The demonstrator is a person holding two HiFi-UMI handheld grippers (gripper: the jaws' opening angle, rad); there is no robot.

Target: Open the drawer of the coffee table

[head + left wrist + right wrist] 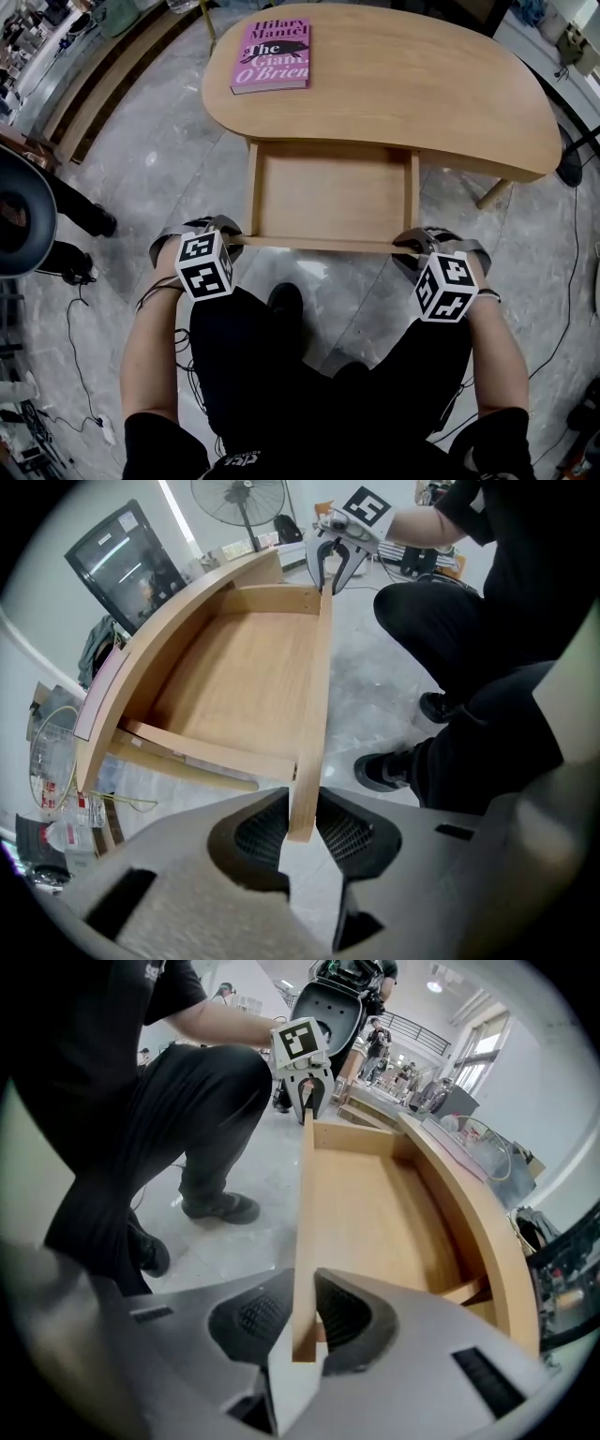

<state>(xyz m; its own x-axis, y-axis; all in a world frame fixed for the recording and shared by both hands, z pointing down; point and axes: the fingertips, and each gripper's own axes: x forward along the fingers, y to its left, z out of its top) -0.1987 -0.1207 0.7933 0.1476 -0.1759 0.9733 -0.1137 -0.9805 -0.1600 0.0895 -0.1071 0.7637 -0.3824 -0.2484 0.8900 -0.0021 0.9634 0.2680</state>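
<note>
Cannot see the back of the drawer from the head view: tucked under the top of the coffee table. Cannot make out the jaw tips from above either, covered there by the bulk of the left gripper and the right gripper. Cut off at the lower edge: black trousers of the crouching person, over a grey marbled floor. Too small and bright to read: the clutter behind the table in both gripper views. Seen clearly in the left gripper view: jaws narrow, ribbed pads pressed on both faces of the thin front panel at its left end. Same in the right gripper view: narrow and tight on the board at its right end, wood filling the gap. Stands well out from under the table's near edge, open side up, bare wooden bottom showing. Faces the person with that front panel; long axis of the panel side to side, from one gripper to the other, along the table's near edge. On the tabletop's far left, well apart from the drawer, a pink book lying flat.
</note>
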